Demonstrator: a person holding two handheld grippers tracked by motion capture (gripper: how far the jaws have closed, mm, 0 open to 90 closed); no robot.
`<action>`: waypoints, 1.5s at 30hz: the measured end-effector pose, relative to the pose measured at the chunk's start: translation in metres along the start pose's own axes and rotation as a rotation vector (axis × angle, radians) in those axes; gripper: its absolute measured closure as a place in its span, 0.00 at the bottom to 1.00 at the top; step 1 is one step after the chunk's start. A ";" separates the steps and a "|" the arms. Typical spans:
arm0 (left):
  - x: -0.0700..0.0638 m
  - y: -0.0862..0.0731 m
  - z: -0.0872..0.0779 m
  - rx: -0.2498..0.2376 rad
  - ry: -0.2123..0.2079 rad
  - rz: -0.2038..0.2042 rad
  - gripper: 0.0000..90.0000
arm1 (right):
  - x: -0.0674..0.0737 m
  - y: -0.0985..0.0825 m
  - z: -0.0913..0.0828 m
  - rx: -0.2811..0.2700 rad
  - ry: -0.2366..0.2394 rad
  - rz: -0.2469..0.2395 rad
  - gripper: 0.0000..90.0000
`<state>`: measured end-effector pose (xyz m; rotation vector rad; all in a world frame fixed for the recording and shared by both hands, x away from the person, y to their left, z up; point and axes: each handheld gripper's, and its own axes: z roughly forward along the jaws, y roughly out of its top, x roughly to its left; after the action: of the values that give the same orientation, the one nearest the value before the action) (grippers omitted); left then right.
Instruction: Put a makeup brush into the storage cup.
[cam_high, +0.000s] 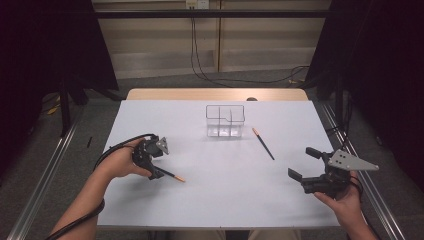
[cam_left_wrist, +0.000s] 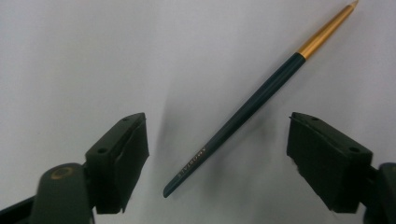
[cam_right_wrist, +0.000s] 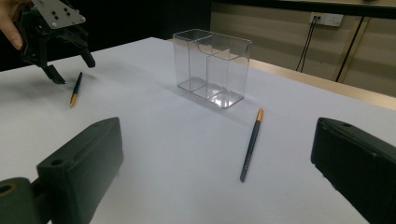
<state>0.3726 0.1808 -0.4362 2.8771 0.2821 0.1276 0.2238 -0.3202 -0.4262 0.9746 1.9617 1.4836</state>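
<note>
Near pencil: the dark pencil with a gold end (cam_left_wrist: 243, 109) lies flat on the white worktop (cam_high: 225, 190), at the person's left, well apart from the clear organizer (cam_high: 225, 120).
Left hand-held gripper: the left hand-held gripper (cam_left_wrist: 217, 154) is released; its jaws straddle the pencil's dark shaft without touching it.
Step in hand: judged as closing on the pencil for a lift.
How to do it well: the pencil runs slantwise across the gap, so turn the wrist until the jaws meet the shaft squarely, centre them near the middle of the dark part, come down close to the worktop, then squeeze evenly so the pencil does not roll or pivot out.
Right hand-held gripper: the right hand-held gripper (cam_high: 305, 163) is released and holds nothing, at the person's right.
Second pencil: a second pencil (cam_high: 263, 143) lies beside the organizer, untouched.
Hard to make out: the small lettering on the shaft is too blurred to read; in the high view the left hand (cam_high: 120, 162) covers the pencil's dark end; the organizer's inner dividers are hard to trace through the clear walls.
</note>
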 end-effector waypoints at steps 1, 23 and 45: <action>0.000 0.000 0.000 0.002 -0.011 0.000 0.26 | 0.000 0.000 0.000 0.000 0.000 -0.002 0.02; 0.002 0.004 0.007 0.063 -0.048 0.065 0.53 | -0.001 -0.001 -0.001 0.002 0.000 -0.001 0.02; 0.006 0.013 0.008 0.145 -0.137 -0.015 0.88 | 0.000 -0.001 0.000 0.005 0.002 -0.002 0.03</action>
<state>0.3814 0.1673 -0.4406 3.0086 0.2981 -0.0965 0.2235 -0.3209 -0.4270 0.9734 1.9678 1.4795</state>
